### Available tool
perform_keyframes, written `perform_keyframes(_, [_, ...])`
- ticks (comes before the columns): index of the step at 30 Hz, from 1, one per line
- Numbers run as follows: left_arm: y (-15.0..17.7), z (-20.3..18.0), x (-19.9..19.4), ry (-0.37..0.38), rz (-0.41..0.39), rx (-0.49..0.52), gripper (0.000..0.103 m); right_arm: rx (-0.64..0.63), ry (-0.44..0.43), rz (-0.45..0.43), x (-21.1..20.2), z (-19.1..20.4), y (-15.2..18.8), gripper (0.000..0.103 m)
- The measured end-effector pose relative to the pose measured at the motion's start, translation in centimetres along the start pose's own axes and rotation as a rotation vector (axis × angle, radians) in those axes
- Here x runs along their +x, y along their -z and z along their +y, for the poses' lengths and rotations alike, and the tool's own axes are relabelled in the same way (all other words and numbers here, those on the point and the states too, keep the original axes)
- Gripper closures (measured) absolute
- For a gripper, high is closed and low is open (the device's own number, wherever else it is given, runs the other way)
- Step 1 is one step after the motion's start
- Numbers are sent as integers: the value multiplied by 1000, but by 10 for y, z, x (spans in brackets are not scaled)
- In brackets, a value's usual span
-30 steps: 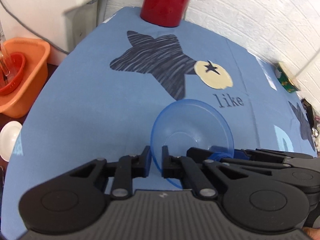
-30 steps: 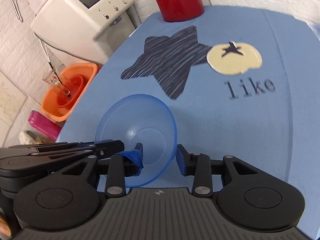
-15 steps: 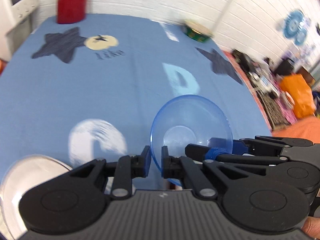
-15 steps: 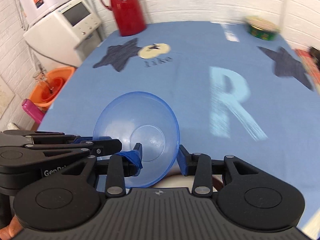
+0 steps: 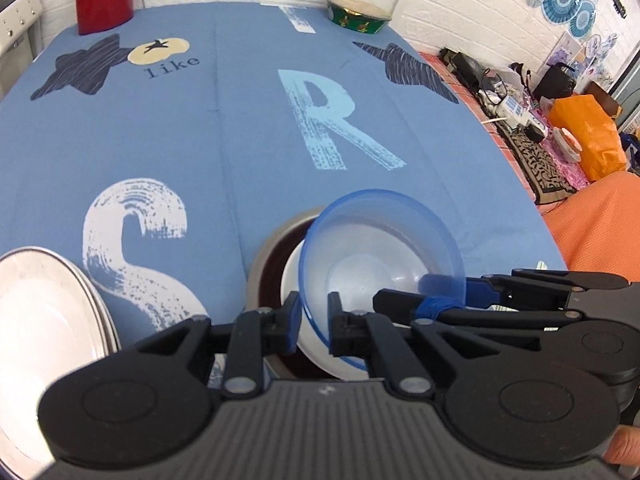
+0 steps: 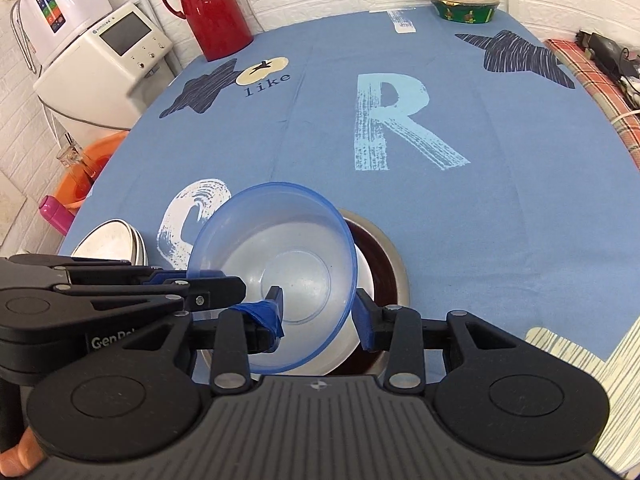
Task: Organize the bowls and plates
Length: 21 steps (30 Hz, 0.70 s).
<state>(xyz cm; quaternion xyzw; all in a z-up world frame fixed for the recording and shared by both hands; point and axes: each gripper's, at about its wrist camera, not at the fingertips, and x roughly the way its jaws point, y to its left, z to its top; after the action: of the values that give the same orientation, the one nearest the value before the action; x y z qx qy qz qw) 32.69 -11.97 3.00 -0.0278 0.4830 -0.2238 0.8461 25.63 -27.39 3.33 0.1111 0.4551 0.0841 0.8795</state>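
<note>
The left gripper (image 5: 314, 318) has its two fingers pinched close on the near rim of a clear blue bowl (image 5: 380, 248), one finger outside the wall and one inside. The right gripper (image 6: 320, 316) has the same bowl by its rim on the other side: its taped finger (image 6: 266, 314) sits inside the bowl and the other finger outside, with a gap showing between that outer pad and the wall, so I can't tell how firmly it grips. Both grippers carry the blue bowl tilted, its mouth turned up and away from them.

Right under the blue bowl sits a white bowl (image 6: 352, 344), and that one rests inside a wider metal bowl (image 6: 394, 276) with a dark inside. Whether the blue bowl touches the white one I can't make out.

To the left of the left gripper, close by, there is a stack of metal plates (image 5: 48, 308). All of it stands on a blue tablecloth (image 5: 224, 128) printed with big letters and dark stars. Far ahead at the back edge stand a red thermos (image 6: 212, 8) and a green tin (image 6: 466, 6).
</note>
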Motion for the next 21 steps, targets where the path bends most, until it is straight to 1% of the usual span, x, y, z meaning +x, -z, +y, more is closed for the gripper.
perform_keyframes(1, [0, 1, -2, 0, -10, 2, 90, 5, -2, -6, -3, -1, 1, 82])
perform_keyframes(2, [0, 0, -4, -18, -21, 7, 75, 12, -2, -13, -6, -2, 1, 81])
perform_keyframes(3, [0, 1, -5, -36, -36, 14, 68, 19, 10, -20, -9, -3, 2, 80])
perform_keyframes(4, [0, 2, -7, -38, -49, 18, 60, 20, 26, -26, -12, -3, 2, 80])
perform_keyframes(5, [0, 3, -8, -26, -53, 17, 54, 16, 33, -28, -13, -3, 2, 80])
perform_keyframes(6, [0, 4, -10, -7, -54, 14, 51, 17, 38, -29, -14, -5, 2, 79])
perform_keyframes(8, [3, 7, -15, 10, -64, 12, 51, 27, 39, -43, -18, -8, 5, 79])
perform_keyframes(11, [8, 7, -21, -7, -90, 34, 51, 60, 29, -92, -26, -14, 11, 78])
perform_keyframes(13, [11, 8, -24, -7, -96, 49, 50, 95, -6, -130, -32, -19, 19, 78])
perform_keyframes(17, [13, 13, -30, -22, -115, 71, 49, 169, -43, -231, -44, -20, 41, 77])
perform_keyframes(21, [10, 19, -34, -42, -137, 101, 48, 243, -45, -318, -49, -16, 59, 76])
